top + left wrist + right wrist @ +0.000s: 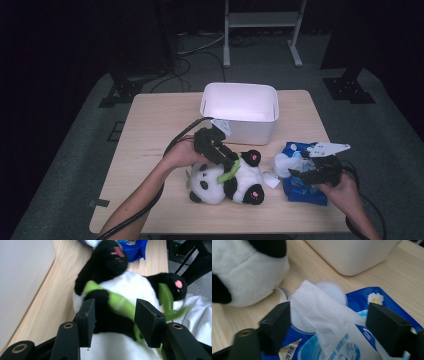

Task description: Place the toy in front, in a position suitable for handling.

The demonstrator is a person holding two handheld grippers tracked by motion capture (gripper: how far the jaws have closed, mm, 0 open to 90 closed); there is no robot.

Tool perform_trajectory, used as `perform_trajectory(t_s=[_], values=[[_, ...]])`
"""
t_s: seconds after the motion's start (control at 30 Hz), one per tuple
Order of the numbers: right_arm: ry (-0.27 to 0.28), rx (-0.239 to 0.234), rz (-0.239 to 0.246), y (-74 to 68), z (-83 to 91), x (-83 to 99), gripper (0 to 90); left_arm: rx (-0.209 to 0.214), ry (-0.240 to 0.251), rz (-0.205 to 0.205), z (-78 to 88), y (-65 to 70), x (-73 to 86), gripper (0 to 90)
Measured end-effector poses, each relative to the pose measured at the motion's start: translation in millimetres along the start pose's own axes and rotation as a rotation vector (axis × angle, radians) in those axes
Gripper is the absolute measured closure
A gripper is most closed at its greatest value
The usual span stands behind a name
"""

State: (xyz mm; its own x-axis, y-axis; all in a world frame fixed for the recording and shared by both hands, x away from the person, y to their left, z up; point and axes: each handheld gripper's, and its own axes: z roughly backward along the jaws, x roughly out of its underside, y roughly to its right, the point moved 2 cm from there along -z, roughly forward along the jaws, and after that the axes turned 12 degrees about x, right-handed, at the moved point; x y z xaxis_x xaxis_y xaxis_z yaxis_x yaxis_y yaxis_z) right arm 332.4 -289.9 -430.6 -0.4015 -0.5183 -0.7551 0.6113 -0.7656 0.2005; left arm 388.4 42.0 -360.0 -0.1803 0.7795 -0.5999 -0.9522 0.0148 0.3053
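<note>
A plush panda (pixel 227 180) lies on its back on the wooden table (pixel 150 130), holding a green bamboo sprig (pixel 120 303). My left gripper (pixel 227 162) is down on its belly; in the left gripper view (pixel 115 307) the jaws stand apart with the panda's black arm and the sprig between them. To the right lies a blue wet-wipe pack (pixel 300 192) with its round lid flipped up. A white wipe (pixel 319 305) sticks out of it. My right gripper (pixel 332 312) is open around that wipe, its pads clear of it on both sides.
A white bin (pixel 250 131) stands at the middle back of the table, just behind the panda, and it is near the left gripper (pixel 22 272). Cables trail from both grippers. Beyond the table stand dark stands and a white frame on the grey floor.
</note>
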Motion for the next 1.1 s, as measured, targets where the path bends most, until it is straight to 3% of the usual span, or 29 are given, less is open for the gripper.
perform_trajectory(t_s=[0.1,0.2,0.27,0.33,0.43,0.47,0.53,0.7,0.9,1.0,1.03,1.1], values=[[-0.041,0.001,0.021,0.0,-6.6,-2.4,24.9,-0.004,0.026,0.000,6.1,1.5,3.8,48.2],[-0.095,0.002,0.052,1.9,-15.7,-4.0,32.6,-0.012,0.060,0.002,16.3,3.7,12.8,45.1],[-0.136,-0.002,0.059,2.3,-21.7,-4.8,44.0,-0.024,0.082,0.008,22.4,5.0,20.3,40.5],[-0.145,-0.004,0.068,2.3,-23.5,-5.0,48.2,-0.045,0.122,0.041,30.2,5.3,33.6,35.8],[-0.183,-0.003,0.067,2.2,-26.7,-5.3,70.2,-0.061,0.144,0.077,38.5,7.1,51.9,28.2],[-0.197,-0.023,0.032,4.4,-26.3,-6.4,79.1,-0.069,0.145,0.078,40.6,8.0,56.6,26.3],[-0.202,-0.026,0.025,5.0,-25.7,-6.9,80.8,-0.103,0.146,0.084,45.6,11.1,68.9,25.2],[-0.180,-0.047,-0.051,12.7,-16.0,-10.2,85.2,-0.115,0.189,0.109,52.3,18.3,99.1,19.0],[-0.158,-0.048,-0.105,18.4,-1.7,-17.8,86.5,-0.131,0.217,0.106,52.1,24.3,111.4,16.1],[-0.115,-0.051,-0.124,21.5,9.6,-26.2,86.8,-0.141,0.220,0.105,50.7,27.3,114.7,15.6],[-0.063,-0.065,-0.155,25.9,22.8,-36.7,87.0,-0.141,0.218,0.103,50.6,28.1,116.2,15.6],[-0.046,-0.064,-0.161,28.6,29.6,-42.3,87.0,-0.139,0.230,0.100,50.1,29.7,117.5,15.6]])
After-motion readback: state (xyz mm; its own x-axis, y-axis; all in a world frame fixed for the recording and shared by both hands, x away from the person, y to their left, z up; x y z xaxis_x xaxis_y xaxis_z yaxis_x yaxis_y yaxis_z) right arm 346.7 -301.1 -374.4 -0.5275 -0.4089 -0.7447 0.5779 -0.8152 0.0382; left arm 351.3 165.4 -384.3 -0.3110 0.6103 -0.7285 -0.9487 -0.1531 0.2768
